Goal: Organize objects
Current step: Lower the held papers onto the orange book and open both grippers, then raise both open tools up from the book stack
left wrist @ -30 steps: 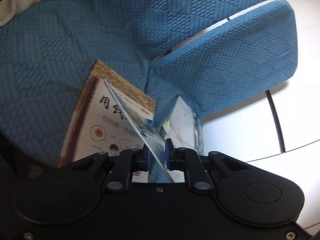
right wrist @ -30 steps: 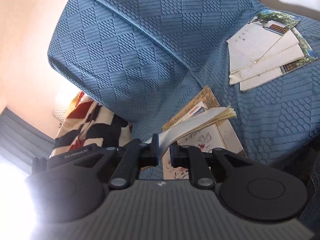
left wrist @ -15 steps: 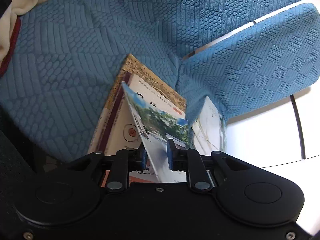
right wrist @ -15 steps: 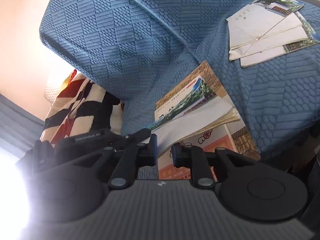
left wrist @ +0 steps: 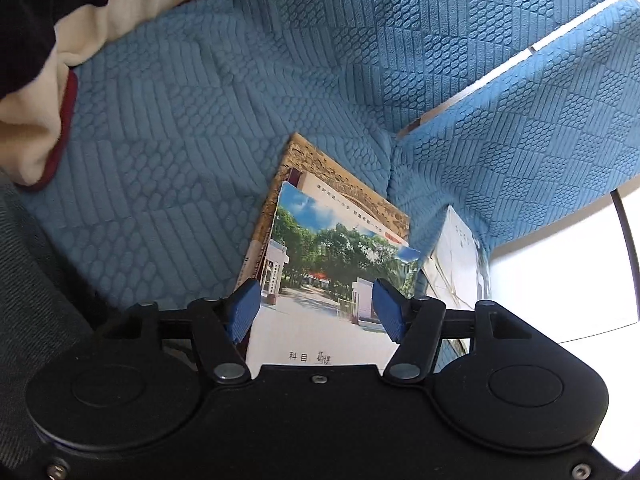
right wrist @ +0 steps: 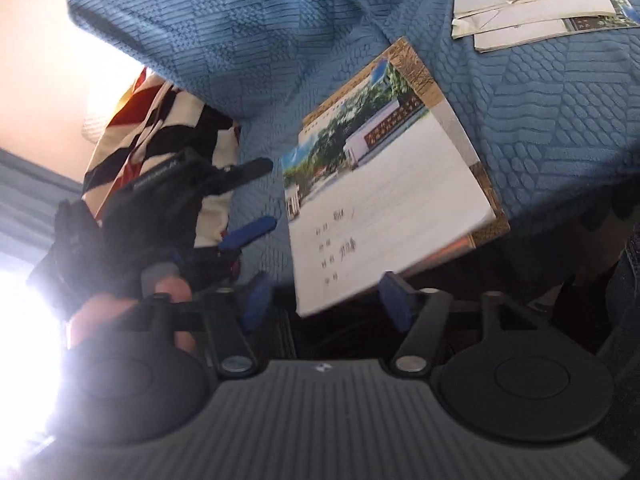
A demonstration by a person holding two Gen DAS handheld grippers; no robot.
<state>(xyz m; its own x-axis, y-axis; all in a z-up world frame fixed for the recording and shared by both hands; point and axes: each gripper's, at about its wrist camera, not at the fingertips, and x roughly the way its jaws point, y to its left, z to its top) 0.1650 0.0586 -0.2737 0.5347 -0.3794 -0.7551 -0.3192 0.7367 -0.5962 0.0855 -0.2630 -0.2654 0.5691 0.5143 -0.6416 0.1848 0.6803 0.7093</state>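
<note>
A: Both sets of fingers spread wide now. Half a second back, pinched on the notebook (left wrist: 336, 280) from either end; a second back, same pinch with the cover lifted and pages fanned.

B: Left gripper (left wrist: 316, 308) — anything between the blue pads?

A: Nothing gripped. Pads stand off either side of the notebook cover, apart from it as far as the left view shows. Right gripper (right wrist: 326, 298) likewise open, the near corner of the notebook (right wrist: 380, 208) hanging between the pads without clear contact.

B: Resting place?

A: Flat, closed, photo cover up, on top of a larger brown-bordered book (left wrist: 344, 184) on the blue quilted sofa (left wrist: 180, 152). Stack sits near the seat's front edge, the near corner overhanging it in the right view.

B: Meaning for the tidy-up?

A: Probably one placement finished: notebook released onto the stack. Edges not squared; top one lies skewed on the lower. Possibly a nudge wanted.

B: More to gather?

A: Loose fan of similar notebooks (right wrist: 532, 4) farther back on the seat, well apart from the stack. Likely next in line.

B: Containers?

A: None seen. No box, tray or basket in either view; the sofa seat serves as the collecting spot.

B: Else?

A: Striped cloth (right wrist: 160, 140) draped at the sofa's side, left gripper in front of it in the right view. Pale floor (left wrist: 560, 272) beyond the armrest.
</note>
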